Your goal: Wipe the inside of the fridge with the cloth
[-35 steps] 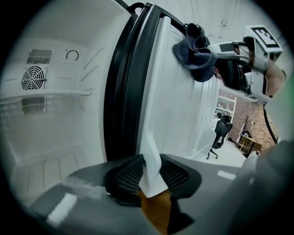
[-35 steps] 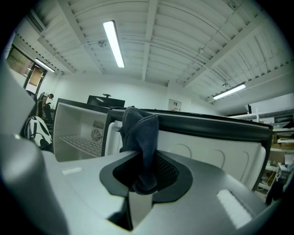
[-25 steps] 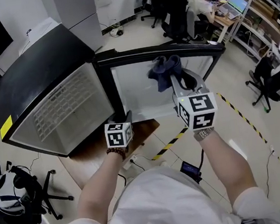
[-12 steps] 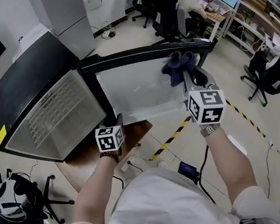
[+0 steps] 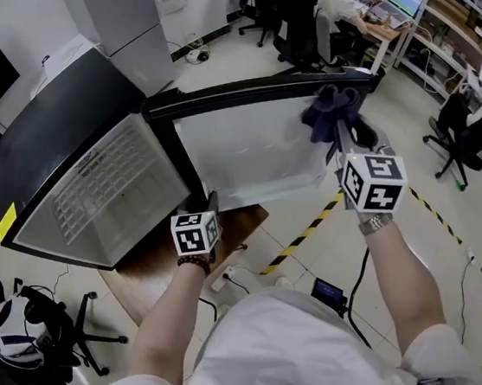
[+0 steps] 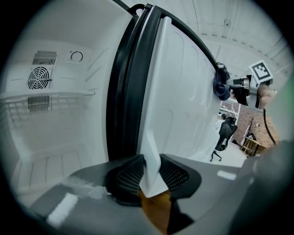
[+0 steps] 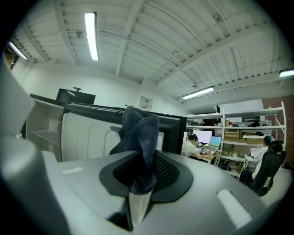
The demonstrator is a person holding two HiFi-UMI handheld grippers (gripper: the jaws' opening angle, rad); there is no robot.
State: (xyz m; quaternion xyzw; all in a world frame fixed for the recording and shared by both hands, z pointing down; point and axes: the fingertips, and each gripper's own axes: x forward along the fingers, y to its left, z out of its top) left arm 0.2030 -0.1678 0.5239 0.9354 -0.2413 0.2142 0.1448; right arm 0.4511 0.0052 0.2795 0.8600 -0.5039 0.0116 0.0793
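The black fridge stands with its white inside [image 5: 101, 191] [image 6: 50, 105] showing, wire shelf and fan vents on the back wall. Its door [image 5: 245, 156] [image 6: 179, 92] hangs open to the right. My left gripper [image 5: 210, 204] [image 6: 150, 172] is shut on the door's lower white corner. My right gripper [image 5: 342, 127] [image 7: 142, 172] is shut on a bunched dark blue cloth [image 5: 333, 108] [image 7: 140, 133] [image 6: 222, 85], held up by the inner panel's upper part, near the door's free edge. I cannot tell whether the cloth touches the panel.
A brown board [image 5: 157, 254] lies under the fridge. Yellow-black tape [image 5: 299, 241] and cables cross the floor. Office chairs [image 5: 299, 23] and a desk with monitors stand behind the door, a person seated there. Another chair [image 5: 31, 331] is at lower left, a white cabinet [image 5: 129, 27] behind.
My right gripper has carried the cloth to the right along the door's inner panel, from about its middle toward the free edge. The left gripper has kept its hold on the door's corner.
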